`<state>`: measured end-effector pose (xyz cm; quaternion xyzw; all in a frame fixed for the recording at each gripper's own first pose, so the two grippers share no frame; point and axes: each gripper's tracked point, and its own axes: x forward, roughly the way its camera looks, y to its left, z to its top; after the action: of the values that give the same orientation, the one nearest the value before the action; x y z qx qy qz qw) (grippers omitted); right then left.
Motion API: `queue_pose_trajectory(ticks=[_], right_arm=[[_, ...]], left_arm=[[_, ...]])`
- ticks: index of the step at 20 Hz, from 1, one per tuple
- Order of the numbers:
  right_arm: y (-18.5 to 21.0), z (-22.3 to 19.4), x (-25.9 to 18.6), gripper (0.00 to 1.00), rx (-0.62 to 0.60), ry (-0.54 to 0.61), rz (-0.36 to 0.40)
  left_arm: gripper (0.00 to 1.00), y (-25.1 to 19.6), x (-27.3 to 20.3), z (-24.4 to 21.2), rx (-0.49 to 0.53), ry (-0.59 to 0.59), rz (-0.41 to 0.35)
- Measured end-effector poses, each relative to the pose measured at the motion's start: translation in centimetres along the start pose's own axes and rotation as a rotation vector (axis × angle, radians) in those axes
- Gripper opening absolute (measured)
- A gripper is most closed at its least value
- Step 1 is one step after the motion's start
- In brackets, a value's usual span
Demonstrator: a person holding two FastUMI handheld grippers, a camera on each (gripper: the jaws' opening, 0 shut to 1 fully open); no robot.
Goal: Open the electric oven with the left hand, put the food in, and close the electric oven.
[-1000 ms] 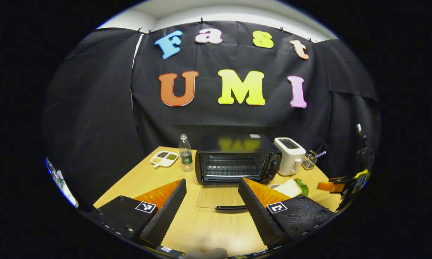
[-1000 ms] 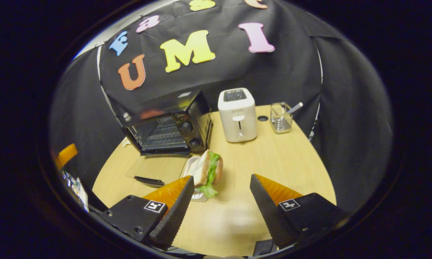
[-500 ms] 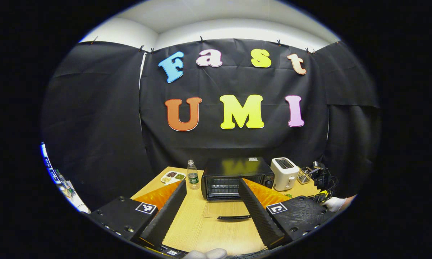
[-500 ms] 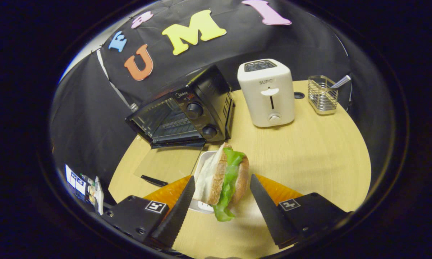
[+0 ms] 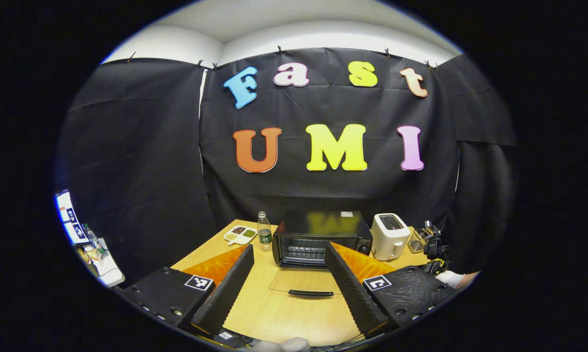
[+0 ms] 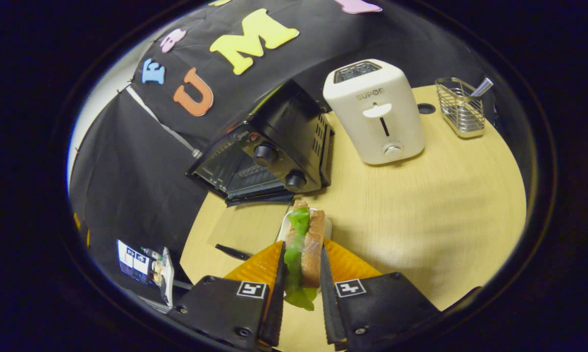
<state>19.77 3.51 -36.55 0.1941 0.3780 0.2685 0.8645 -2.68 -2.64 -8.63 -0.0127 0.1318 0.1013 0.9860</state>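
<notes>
The black electric oven [image 5: 322, 236] [image 6: 269, 146] stands at the back of the wooden table with its glass door [image 5: 304, 282] [image 6: 240, 230] folded down flat in front of it. My left gripper [image 5: 288, 274] hangs open well back from the oven, nothing between its fingers. In the right gripper view a sandwich [image 6: 305, 247] of bread and green lettuce stands on edge over a small white plate [image 6: 286, 226]. My right gripper [image 6: 300, 256] is shut on the sandwich, one finger on each side, just in front of the oven's knob side.
A white toaster [image 5: 390, 236] [image 6: 374, 111] stands right of the oven, with a wire basket [image 6: 461, 107] behind it. A water bottle [image 5: 263, 231] and a white divided dish [image 5: 239, 234] sit left of the oven. A person's hand [image 5: 451, 278] shows at the right.
My right gripper moved in over the sandwich and closed on it. My left gripper drew back and up from the oven, staying open.
</notes>
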Motion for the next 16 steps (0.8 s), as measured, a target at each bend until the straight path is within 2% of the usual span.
queue_pose_trajectory(ticks=[1,6,9,10,11,12,13,14,15,16], right_arm=[[0.4,0.5,-0.6,0.37,-0.027,-0.014,-0.006],[6.3,4.5,-5.8,0.36,-0.08,-0.213,-0.031],[10.8,5.9,-8.0,0.36,-0.034,-0.355,-0.03],[12.3,6.1,-8.2,0.36,-0.001,-0.399,-0.024],[13.6,6.2,-8.0,0.36,0.029,-0.44,-0.018],[14.5,6.3,-7.4,0.36,0.059,-0.482,-0.015],[15.3,6.2,-6.6,0.36,0.094,-0.519,-0.014],[15.9,5.9,-5.5,0.36,0.133,-0.546,-0.01],[16.6,5.4,-4.1,0.36,0.177,-0.564,0.001],[17.2,5.1,-2.7,0.36,0.219,-0.585,0.015]], left_arm=[[0.96,-0.1,0.1,0.0,0.004,0.001,-0.003],[0.96,1.4,0.0,0.0,0.045,-0.032,-0.061],[0.96,2.5,-0.1,0.1,0.057,-0.048,-0.116],[0.87,3.2,-0.1,0.1,0.057,-0.051,-0.123],[0.96,3.8,0.1,0.0,0.055,-0.053,-0.126],[0.87,4.2,0.1,-0.1,0.048,-0.052,-0.138],[0.87,4.5,0.1,-0.3,0.047,-0.049,-0.146],[0.96,5.0,0.2,-0.6,0.05,-0.045,-0.156],[0.87,5.3,0.2,-0.9,0.06,-0.036,-0.166],[0.87,5.8,0.3,-1.1,0.077,-0.032,-0.178]])
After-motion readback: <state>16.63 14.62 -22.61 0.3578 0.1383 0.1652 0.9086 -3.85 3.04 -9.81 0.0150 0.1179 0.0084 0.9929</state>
